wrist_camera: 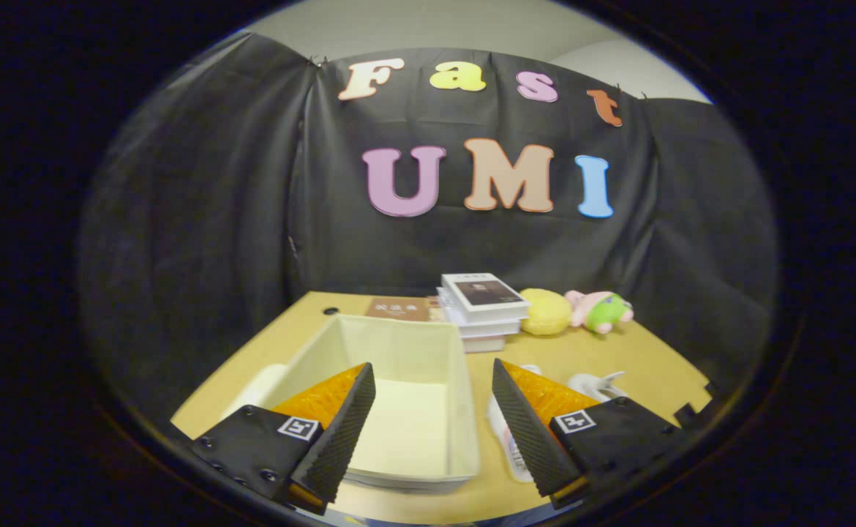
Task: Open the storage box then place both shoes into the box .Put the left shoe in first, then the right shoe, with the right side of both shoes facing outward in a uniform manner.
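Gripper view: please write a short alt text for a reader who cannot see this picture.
The open tool hovers above an open, empty storage box on a wooden table, holding nothing. White shoes lie beside the box, partly hidden by one finger. Beyond the box are stacked books, a yellow plush and a pink-and-green plush.

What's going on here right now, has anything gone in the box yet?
Nothing yet. The gripper is open and holds nothing, poised above the storage box, which is open with no shoe in it. A white shoe lies on the table just right of the box, partly hidden by the right finger. Books and plush toys sit beyond.
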Demonstrator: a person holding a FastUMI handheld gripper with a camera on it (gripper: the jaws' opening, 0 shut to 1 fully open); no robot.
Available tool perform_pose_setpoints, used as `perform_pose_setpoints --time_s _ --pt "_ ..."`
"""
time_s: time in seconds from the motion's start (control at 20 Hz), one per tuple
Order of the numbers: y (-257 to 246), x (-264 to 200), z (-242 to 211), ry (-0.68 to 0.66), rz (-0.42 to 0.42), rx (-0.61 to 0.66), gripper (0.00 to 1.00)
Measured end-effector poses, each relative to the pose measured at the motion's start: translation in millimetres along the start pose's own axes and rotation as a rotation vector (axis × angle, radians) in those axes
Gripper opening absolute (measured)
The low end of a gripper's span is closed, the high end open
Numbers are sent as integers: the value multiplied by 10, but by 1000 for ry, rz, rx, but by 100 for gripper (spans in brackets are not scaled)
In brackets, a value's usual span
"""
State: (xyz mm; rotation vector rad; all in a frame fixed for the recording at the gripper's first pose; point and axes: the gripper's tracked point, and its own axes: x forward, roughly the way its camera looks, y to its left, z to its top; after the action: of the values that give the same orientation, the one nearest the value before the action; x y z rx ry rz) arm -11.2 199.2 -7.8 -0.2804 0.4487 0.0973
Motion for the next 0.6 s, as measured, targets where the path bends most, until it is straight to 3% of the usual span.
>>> perform_pose_setpoints --time_s 0.1,0.25,0.4,0.6 --pt "-436 78 -174 77 -120 -77 100" --pt "-869 233 -474 224 -220 -163 100" --pt "-978 294 -622 280 -167 -75 98" --pt "-1408 326 -705 342 -272 -135 96"
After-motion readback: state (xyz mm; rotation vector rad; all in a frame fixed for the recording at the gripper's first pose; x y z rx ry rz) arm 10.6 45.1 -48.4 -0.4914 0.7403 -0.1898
